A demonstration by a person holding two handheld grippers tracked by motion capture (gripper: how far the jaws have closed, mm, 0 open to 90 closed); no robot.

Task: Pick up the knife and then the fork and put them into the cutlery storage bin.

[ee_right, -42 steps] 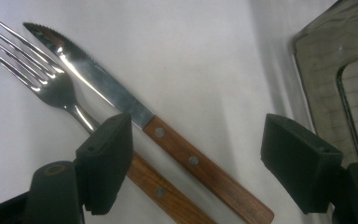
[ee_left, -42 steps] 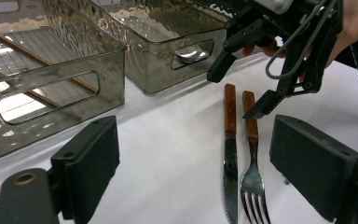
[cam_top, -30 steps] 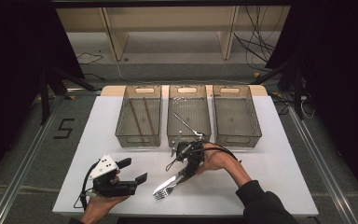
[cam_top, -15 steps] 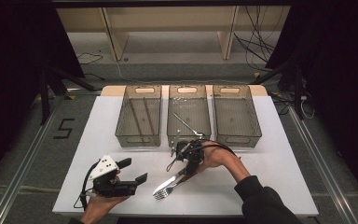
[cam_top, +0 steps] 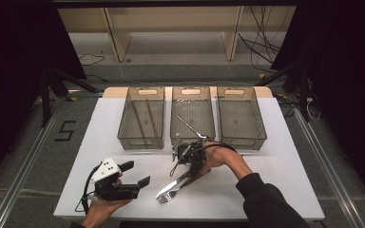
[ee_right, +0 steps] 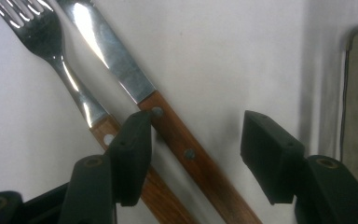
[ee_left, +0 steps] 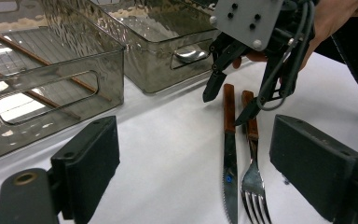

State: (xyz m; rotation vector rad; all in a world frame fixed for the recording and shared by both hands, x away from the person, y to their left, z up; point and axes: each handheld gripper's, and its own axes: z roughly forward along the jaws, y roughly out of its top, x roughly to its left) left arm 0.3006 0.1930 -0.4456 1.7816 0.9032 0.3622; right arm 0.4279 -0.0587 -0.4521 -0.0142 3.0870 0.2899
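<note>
Knife (ee_right: 168, 126) with the wooden handle is lying flat on the white tabletop (cam_top: 275, 180), right next to a matching fork (ee_right: 60, 60), both just in front of the middle bin (cam_top: 192, 114). The right tool (ee_right: 196, 140) is down over the handles with its jaws spread wide, one jaw between fork and knife handle, the other off to the knife's far side, so nothing's gripped. The left tool (cam_top: 135, 176) sits apart near the front edge, jaws wide too, holding nothing. Chopsticks (cam_top: 142, 116) are in the left bin (cam_top: 141, 118).
</note>
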